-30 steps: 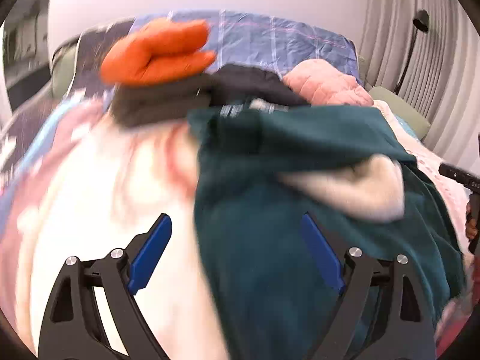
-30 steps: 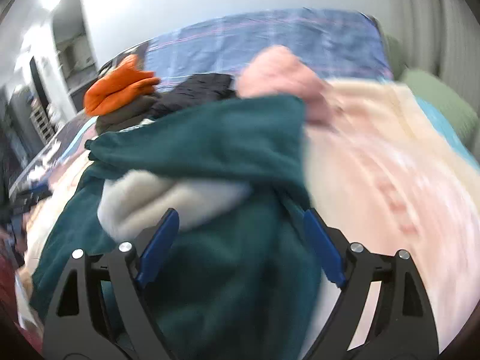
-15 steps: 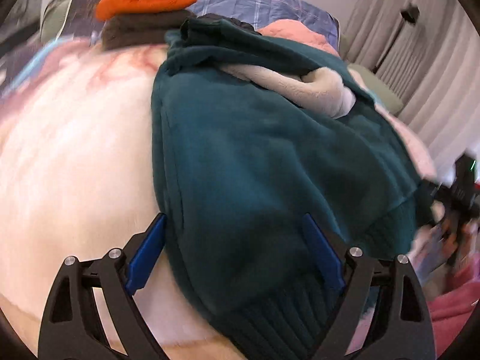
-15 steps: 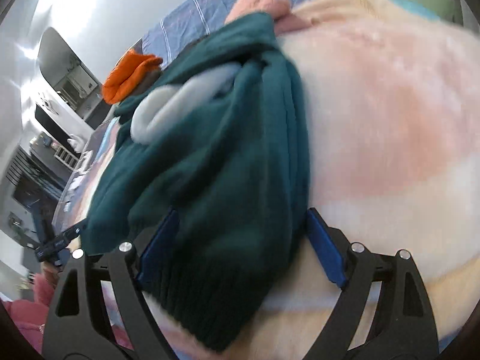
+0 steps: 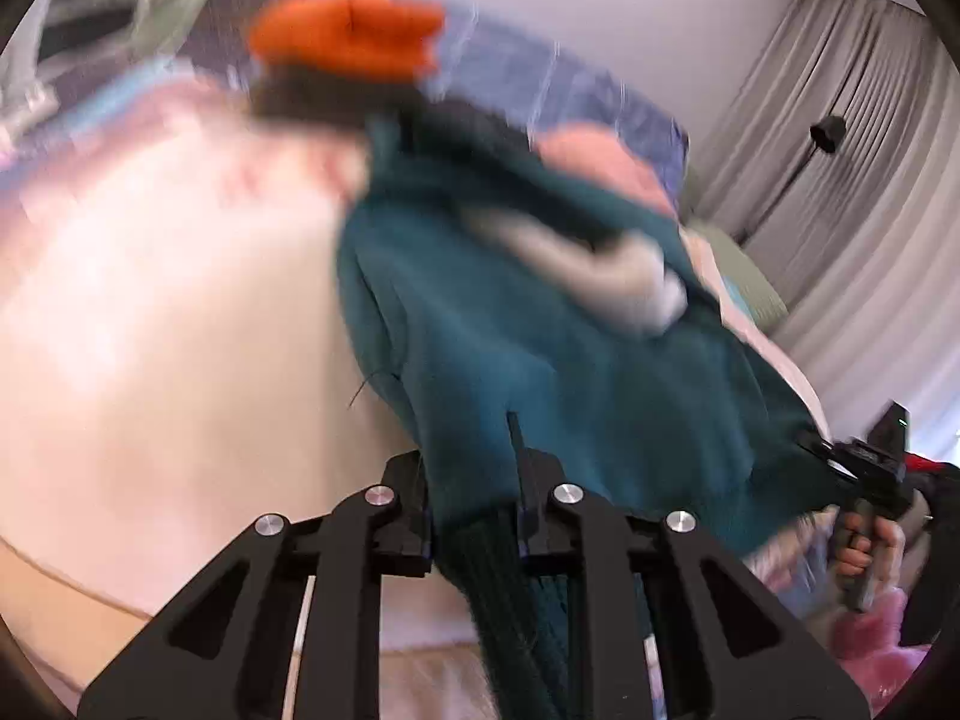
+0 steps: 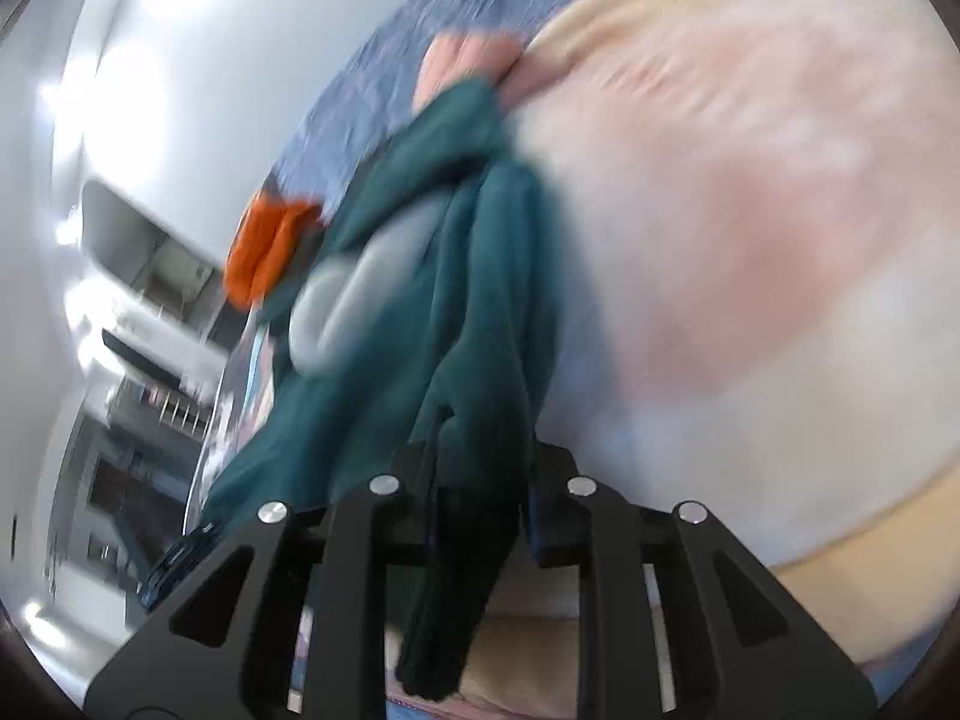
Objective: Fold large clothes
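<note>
Left claw (image 5: 474, 516) closing, ribbed hem of dark teal fleece sweater with grey lining (image 5: 540, 372) between its jaws, pads pinching hem. Right claw (image 6: 480, 510) closing too, pinching other hem corner of same sweater (image 6: 474, 312). Sweater lies on fluffy cream-pink blanket (image 5: 156, 324) covering bed, hem end nearest both claws. Beyond it: folded orange garment (image 5: 348, 30) on dark folded garment, pink quilted garment (image 5: 600, 162), blue plaid cover (image 5: 540, 84). Both views motion-blurred. Right hand (image 5: 870, 546) on claw handle visible in left view.
</note>
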Motion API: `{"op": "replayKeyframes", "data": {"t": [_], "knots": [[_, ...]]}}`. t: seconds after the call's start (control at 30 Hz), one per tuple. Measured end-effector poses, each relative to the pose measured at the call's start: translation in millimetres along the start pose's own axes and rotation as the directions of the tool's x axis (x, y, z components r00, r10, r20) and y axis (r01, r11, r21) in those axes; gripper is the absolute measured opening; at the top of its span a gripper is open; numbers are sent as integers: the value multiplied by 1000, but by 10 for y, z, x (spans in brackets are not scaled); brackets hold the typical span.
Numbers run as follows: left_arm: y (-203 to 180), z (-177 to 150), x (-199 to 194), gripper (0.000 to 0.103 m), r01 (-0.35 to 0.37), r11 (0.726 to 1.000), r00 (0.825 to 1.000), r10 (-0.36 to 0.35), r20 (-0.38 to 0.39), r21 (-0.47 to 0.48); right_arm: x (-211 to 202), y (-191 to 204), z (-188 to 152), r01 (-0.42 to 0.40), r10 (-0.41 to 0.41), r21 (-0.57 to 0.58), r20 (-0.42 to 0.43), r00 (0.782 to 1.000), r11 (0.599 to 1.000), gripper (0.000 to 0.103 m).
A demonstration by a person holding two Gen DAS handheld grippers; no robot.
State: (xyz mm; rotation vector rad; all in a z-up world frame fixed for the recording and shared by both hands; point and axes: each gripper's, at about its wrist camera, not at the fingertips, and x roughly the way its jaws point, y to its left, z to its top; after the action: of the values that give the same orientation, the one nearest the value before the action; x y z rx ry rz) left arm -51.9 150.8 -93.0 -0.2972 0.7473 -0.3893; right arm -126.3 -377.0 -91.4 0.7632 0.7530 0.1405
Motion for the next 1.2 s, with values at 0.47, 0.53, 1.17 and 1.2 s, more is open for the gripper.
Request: {"op": "replayKeyframes", "data": {"t": [0.47, 0.53, 1.17, 1.2], "knots": [[297, -404, 146, 69, 19, 992, 991, -35, -132, -124, 13, -108, -254, -113, 106, -57, -114, 988, 992, 78], [289, -440, 228, 67, 37, 991, 989, -54, -135, -129, 161, -13, -275, -87, 72, -100, -147, 987, 991, 61], [-560, 149, -1126, 16, 147, 989, 985, -146, 90, -11, -1118, 436, -170, -283, 282, 11, 38, 959, 959, 17], [-551, 173, -1048, 16, 147, 989, 985, -146, 87, -5, -1016, 421, -94, -293, 292, 24, 29, 956, 956, 18]]}}
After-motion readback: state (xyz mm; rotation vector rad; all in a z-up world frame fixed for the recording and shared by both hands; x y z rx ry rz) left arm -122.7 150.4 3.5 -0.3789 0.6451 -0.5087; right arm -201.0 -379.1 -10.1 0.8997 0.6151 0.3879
